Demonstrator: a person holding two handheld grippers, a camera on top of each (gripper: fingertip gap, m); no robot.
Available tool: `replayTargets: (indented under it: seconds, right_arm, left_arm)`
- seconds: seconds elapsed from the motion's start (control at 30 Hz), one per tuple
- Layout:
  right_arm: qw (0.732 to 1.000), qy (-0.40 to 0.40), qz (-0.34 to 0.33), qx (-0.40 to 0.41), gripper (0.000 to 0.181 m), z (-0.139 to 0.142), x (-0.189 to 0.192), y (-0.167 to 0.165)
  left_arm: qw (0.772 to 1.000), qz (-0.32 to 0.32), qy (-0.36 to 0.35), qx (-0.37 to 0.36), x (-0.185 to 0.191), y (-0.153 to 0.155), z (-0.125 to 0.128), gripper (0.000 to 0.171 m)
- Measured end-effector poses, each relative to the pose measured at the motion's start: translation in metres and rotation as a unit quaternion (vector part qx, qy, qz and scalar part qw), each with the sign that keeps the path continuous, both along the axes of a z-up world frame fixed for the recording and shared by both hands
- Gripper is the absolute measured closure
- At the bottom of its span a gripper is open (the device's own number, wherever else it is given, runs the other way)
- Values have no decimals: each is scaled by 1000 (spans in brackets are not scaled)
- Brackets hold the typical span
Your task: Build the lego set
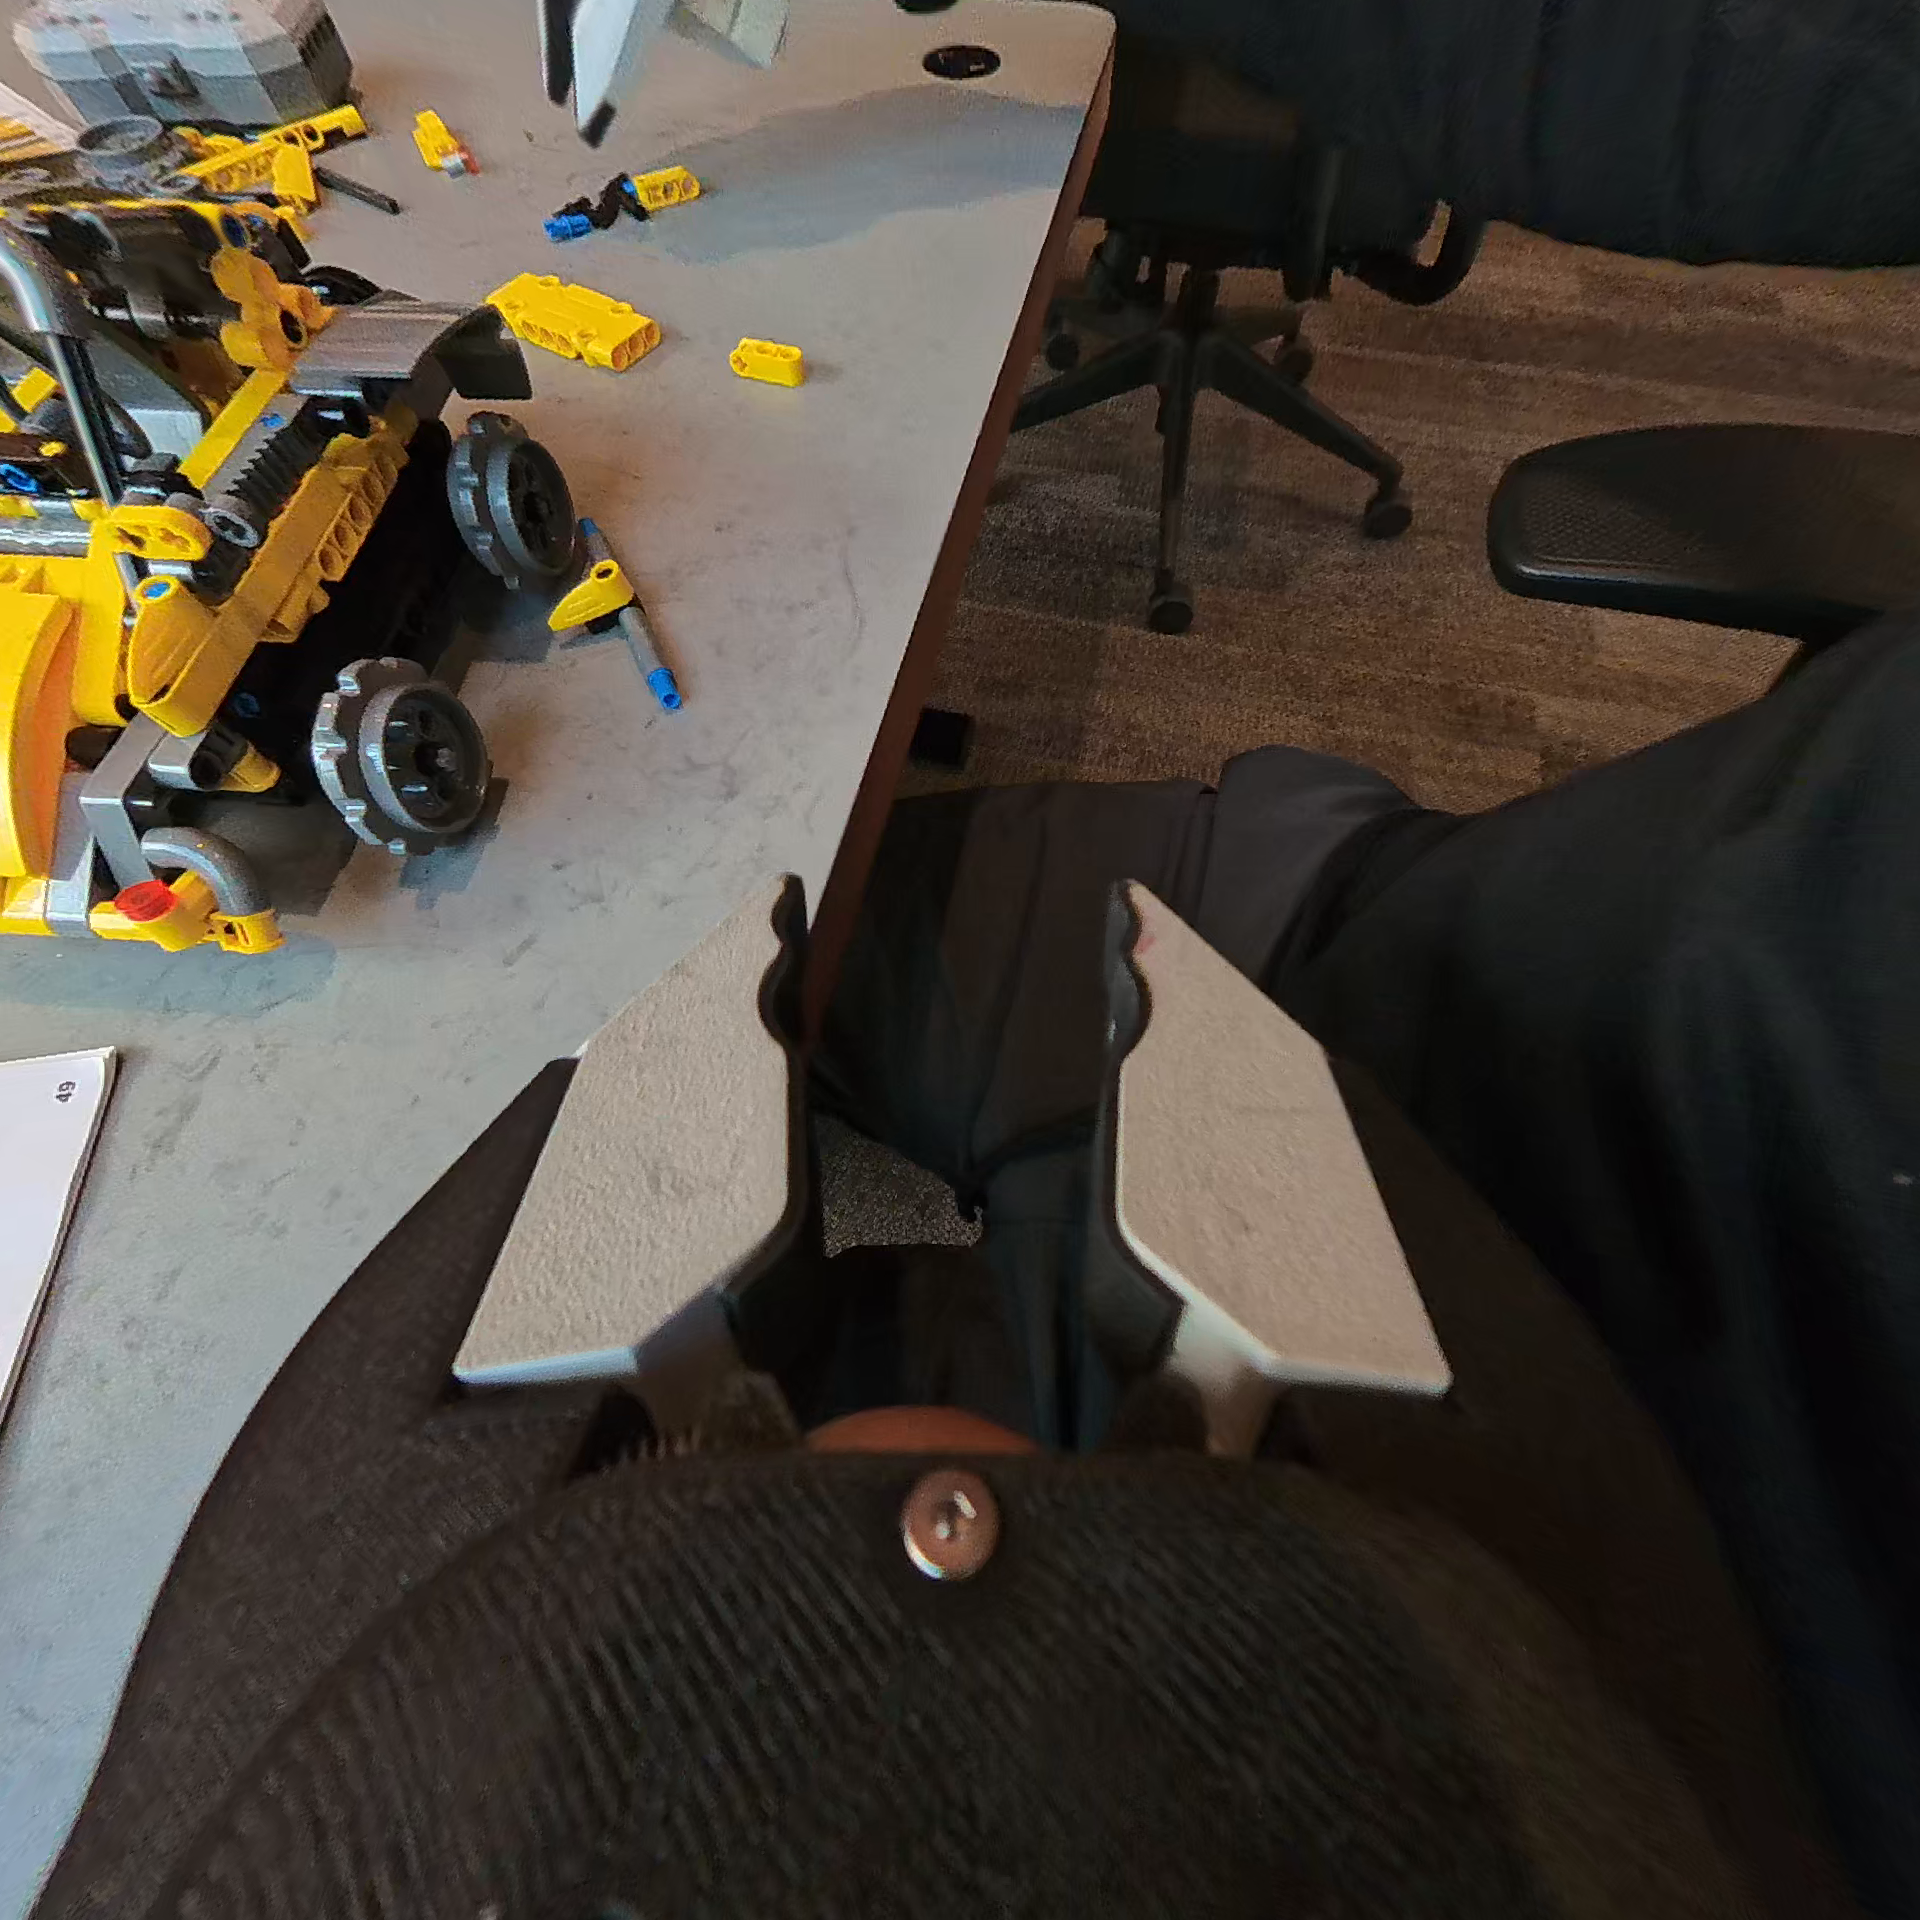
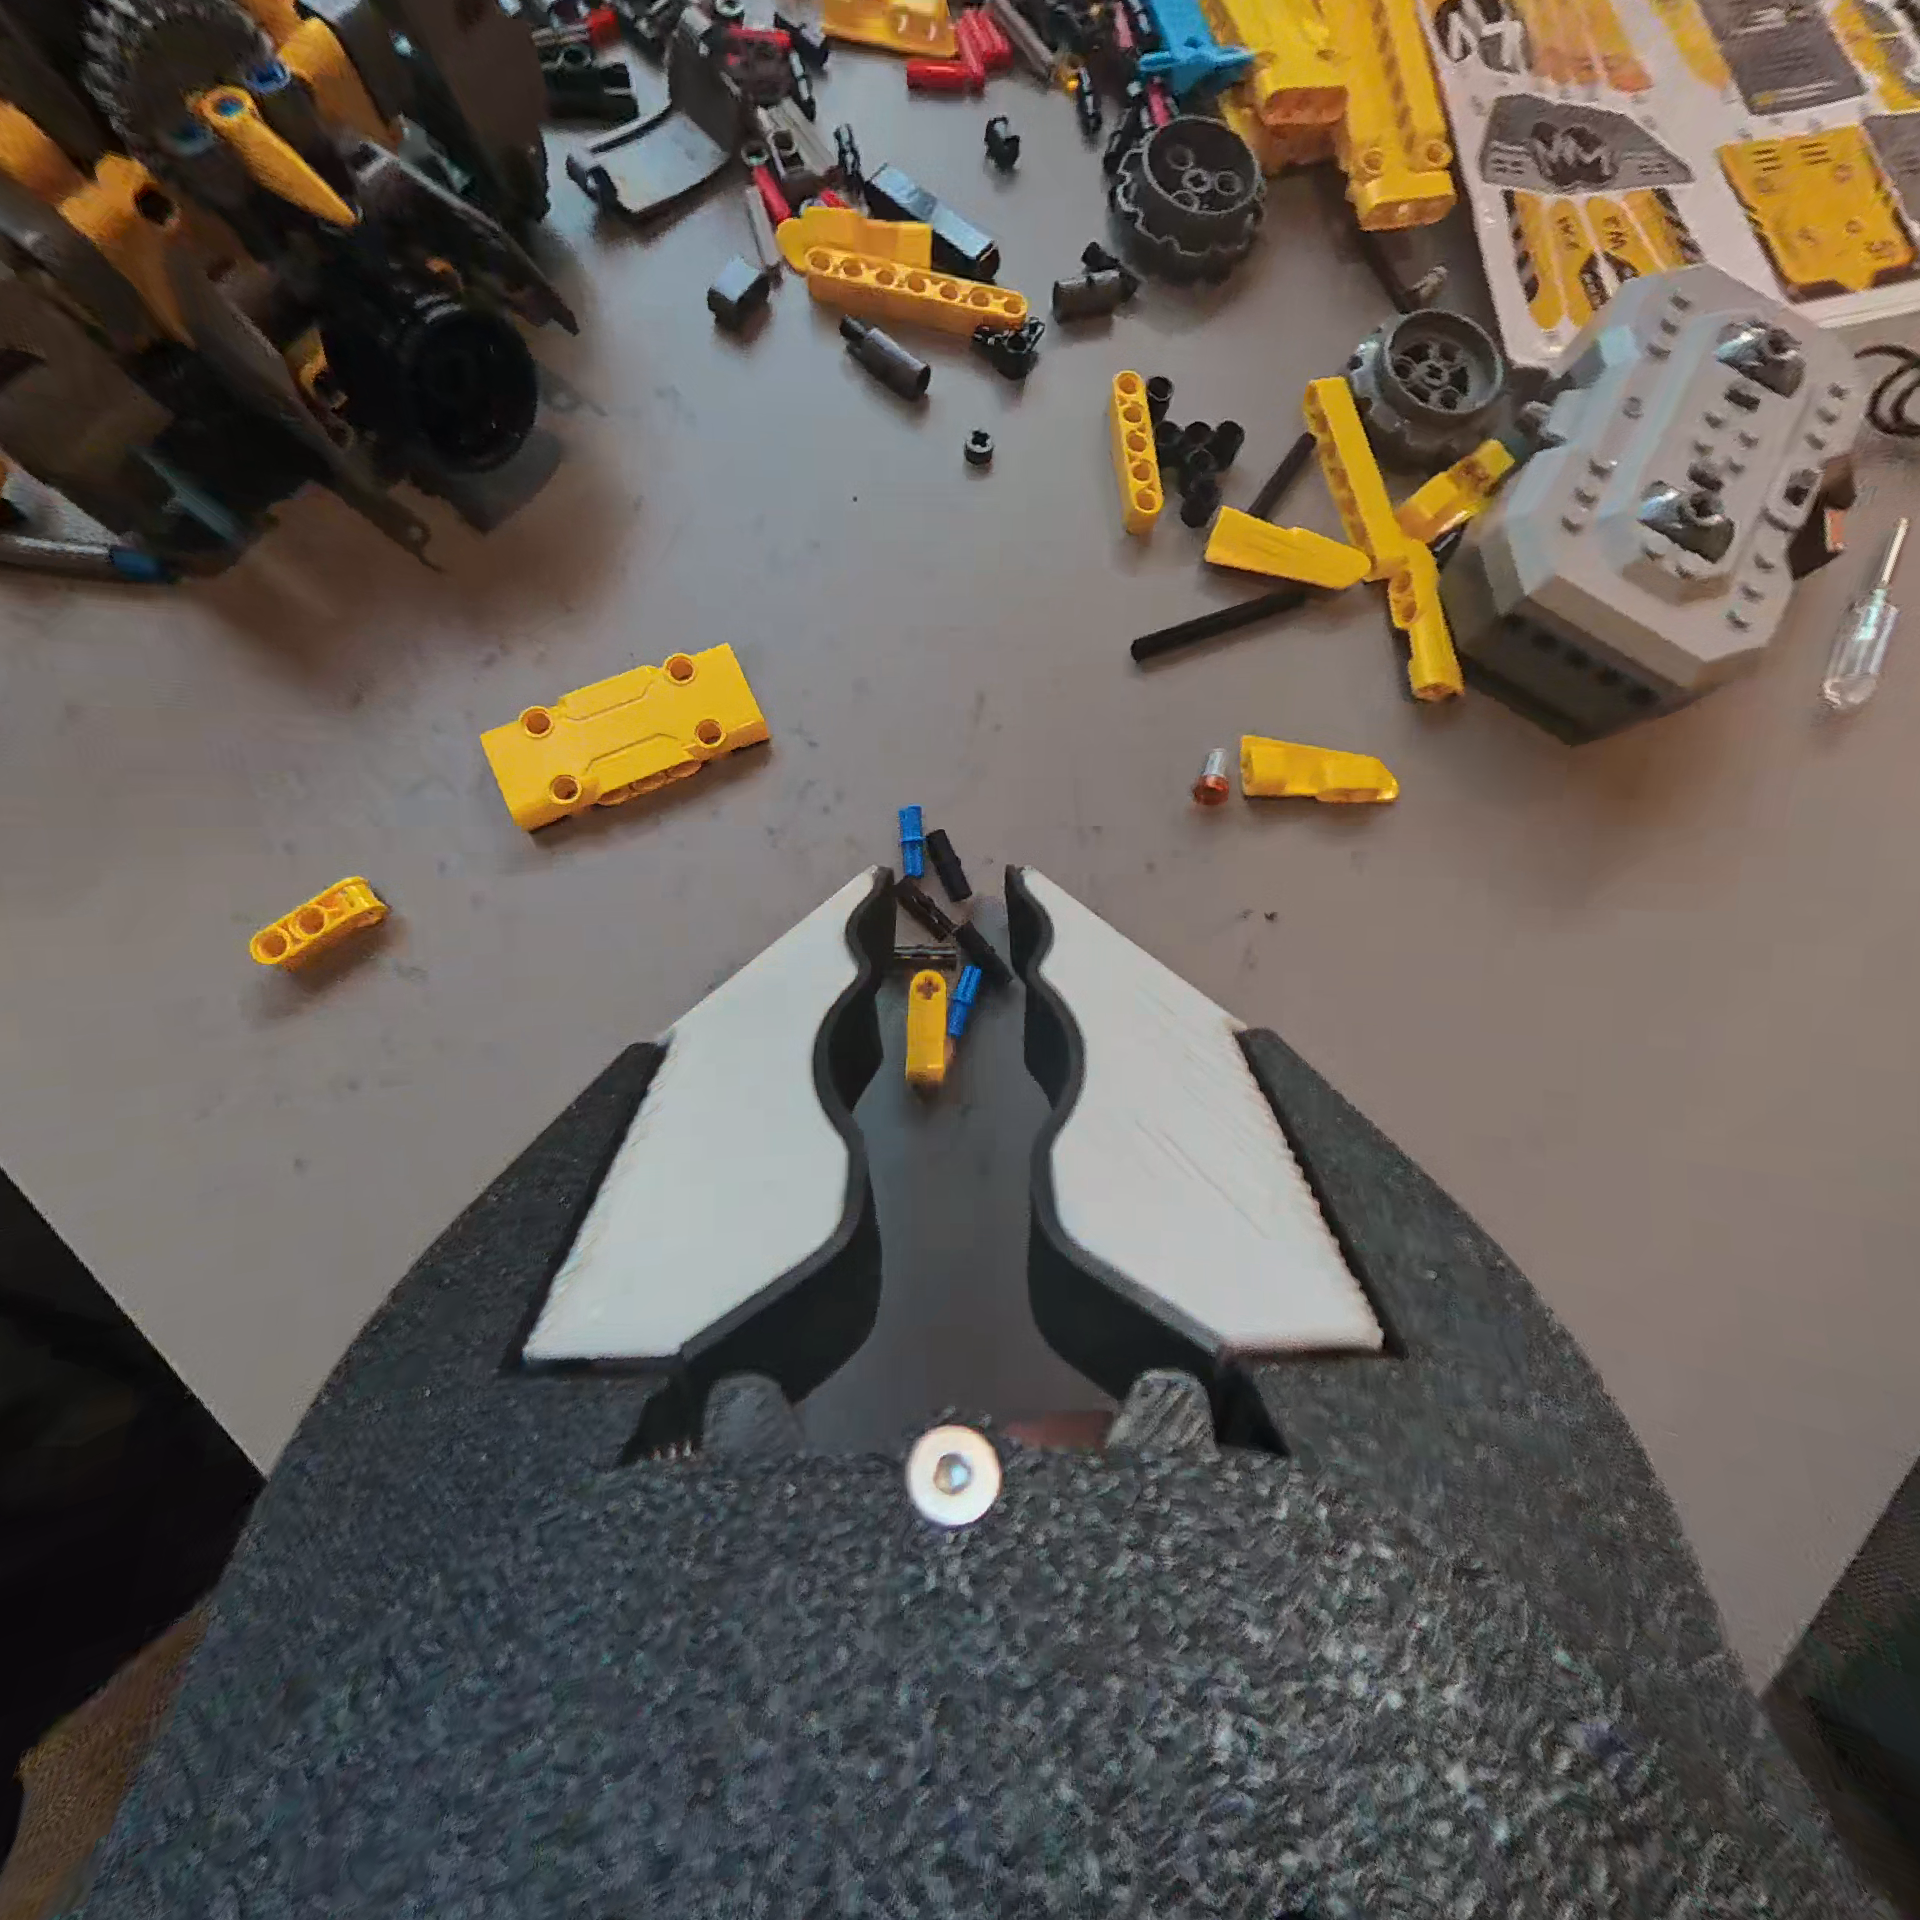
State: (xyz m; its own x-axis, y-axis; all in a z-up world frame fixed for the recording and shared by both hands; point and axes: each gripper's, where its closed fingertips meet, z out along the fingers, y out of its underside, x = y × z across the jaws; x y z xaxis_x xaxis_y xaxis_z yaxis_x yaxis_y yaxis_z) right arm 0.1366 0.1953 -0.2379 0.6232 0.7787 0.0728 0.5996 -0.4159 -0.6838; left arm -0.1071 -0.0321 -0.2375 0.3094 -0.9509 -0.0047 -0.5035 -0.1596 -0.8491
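- Jaws on my left gripper [image 1: 956,894] stand wide, empty, over the grey table's [image 1: 727,582] edge and a person's dark lap.
- My right gripper [image 2: 948,883] hangs narrowly parted around small pins [image 2: 940,883] and a yellow connector [image 2: 927,1029], gripping nothing.

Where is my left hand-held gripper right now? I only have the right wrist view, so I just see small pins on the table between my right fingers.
Observer: The left hand-held gripper hangs at the table edge, half over a person's dark-clothed lap, open and empty.
Operator: Anything close to it on the table?
Observer: Yes, a yellow and grey toy vehicle with grey wheels stands to its left.
Operator: And paper nearby?
Observer: A white booklet corner lies at the picture's left edge, below the vehicle.
Operator: What lies beyond the table?
Observer: A black office chair on brown carpet.
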Motion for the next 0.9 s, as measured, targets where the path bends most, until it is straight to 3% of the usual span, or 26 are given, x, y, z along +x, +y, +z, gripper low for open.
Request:
replayTargets:
  seconds: [0.1, 0.37, 0.9]
  right_arm:
    - [999, -33, 21, -5, 160, -3, -3, 5]
    - [995, 80, -13, 65, 173, 26, -29, 9]
    - [980, 138, -81, 116, 181, 44, -18, 36]
  left_arm:
    - [1000, 0, -12, -3, 0, 1, 2, 118]
    - [999, 8, -21, 29, -4, 9, 4, 121]
    - [995, 37, -88, -9, -12, 20, 3, 123]
